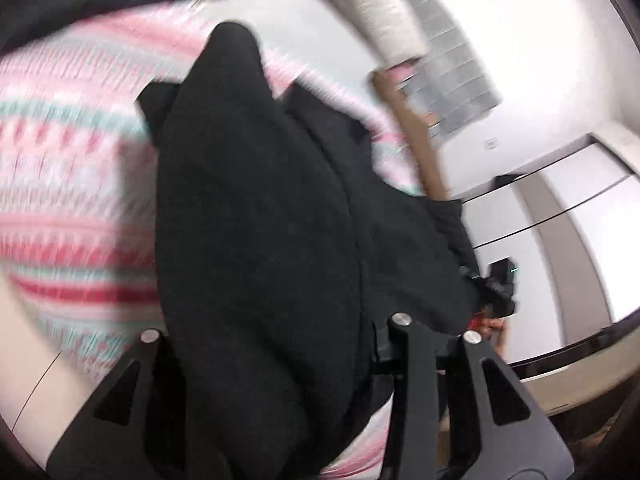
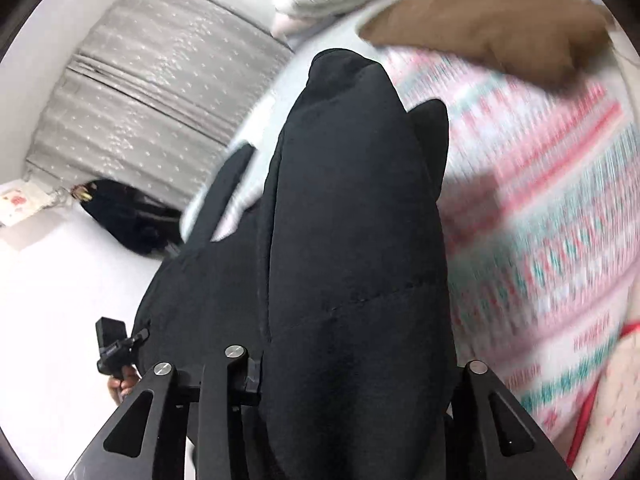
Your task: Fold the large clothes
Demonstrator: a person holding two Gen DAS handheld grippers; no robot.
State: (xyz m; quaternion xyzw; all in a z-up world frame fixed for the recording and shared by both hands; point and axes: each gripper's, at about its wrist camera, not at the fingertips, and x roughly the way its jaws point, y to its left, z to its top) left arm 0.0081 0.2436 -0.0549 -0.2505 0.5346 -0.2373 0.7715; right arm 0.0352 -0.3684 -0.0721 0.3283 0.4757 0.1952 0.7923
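A large black garment (image 1: 256,216) hangs lifted over the patterned bed. My left gripper (image 1: 276,344) is shut on its fabric, which drapes over and hides the fingertips. In the right wrist view the same black garment (image 2: 356,240) covers the fingers of my right gripper (image 2: 320,364), which is shut on it. Both grippers hold it up in the air, stretched between them. The other gripper shows small at the garment's far edge in the left wrist view (image 1: 496,292) and in the right wrist view (image 2: 116,352).
The bed cover (image 1: 64,168) is pink, white and teal striped; it also shows in the right wrist view (image 2: 552,208). A brown cloth (image 2: 496,20) lies at its far side. A grey quilted panel (image 2: 152,108) and a black bag (image 2: 124,212) are beside white walls.
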